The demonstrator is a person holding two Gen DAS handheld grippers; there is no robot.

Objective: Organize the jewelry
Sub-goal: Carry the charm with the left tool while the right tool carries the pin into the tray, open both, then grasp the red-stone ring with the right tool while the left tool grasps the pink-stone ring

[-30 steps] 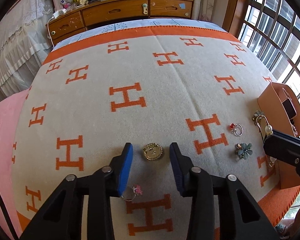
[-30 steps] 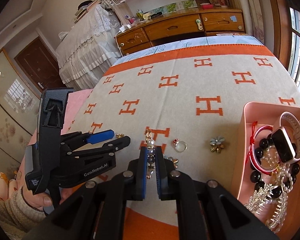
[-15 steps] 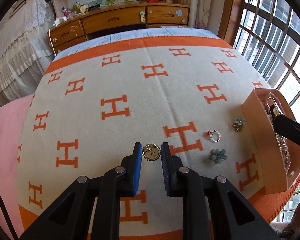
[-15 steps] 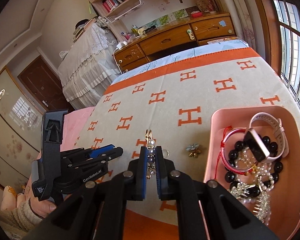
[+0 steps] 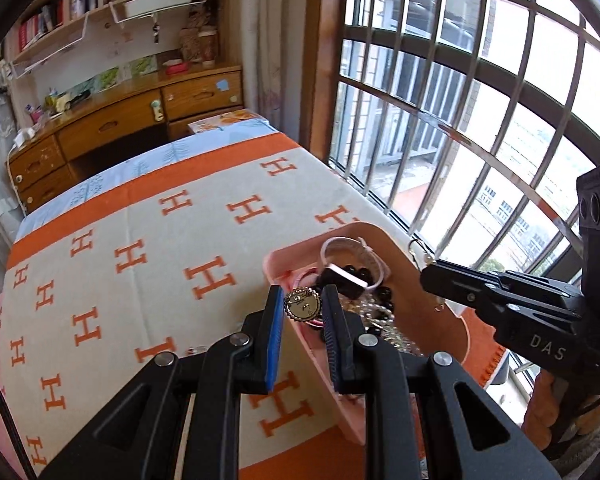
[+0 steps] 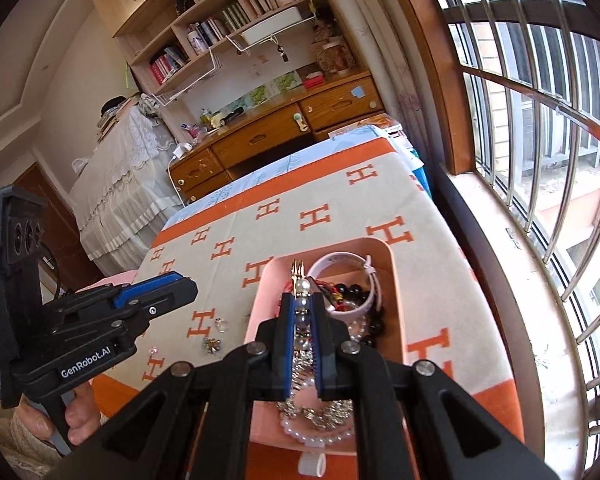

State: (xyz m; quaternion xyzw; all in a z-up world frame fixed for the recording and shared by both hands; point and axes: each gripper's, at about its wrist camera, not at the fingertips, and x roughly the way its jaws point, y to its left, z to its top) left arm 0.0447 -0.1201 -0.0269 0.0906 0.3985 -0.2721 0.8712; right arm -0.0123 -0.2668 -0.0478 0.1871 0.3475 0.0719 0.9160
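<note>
My left gripper (image 5: 302, 305) is shut on a round gold brooch (image 5: 302, 306) and holds it above the near edge of the pink tray (image 5: 410, 280). My right gripper (image 6: 303, 312) is shut on a gold pearl earring (image 6: 301, 292) and hovers over the same pink tray (image 6: 392, 280). The tray holds a pink-strapped watch (image 6: 352, 280), black bead bracelets and pearl strands. The right gripper also shows in the left wrist view (image 5: 432, 274), the left one in the right wrist view (image 6: 188, 286).
The tray sits on a cream and orange H-patterned blanket (image 5: 148, 248) on a bed. A ring (image 6: 221, 323), a flower brooch (image 6: 212, 345) and a small pink piece (image 6: 153, 349) lie on the blanket left of the tray. A barred window (image 6: 540, 160) is at the right.
Both grippers have lifted and swung right toward the tray. The left one carried the gold brooch off the blanket; the right one moved the earring over the tray.
</note>
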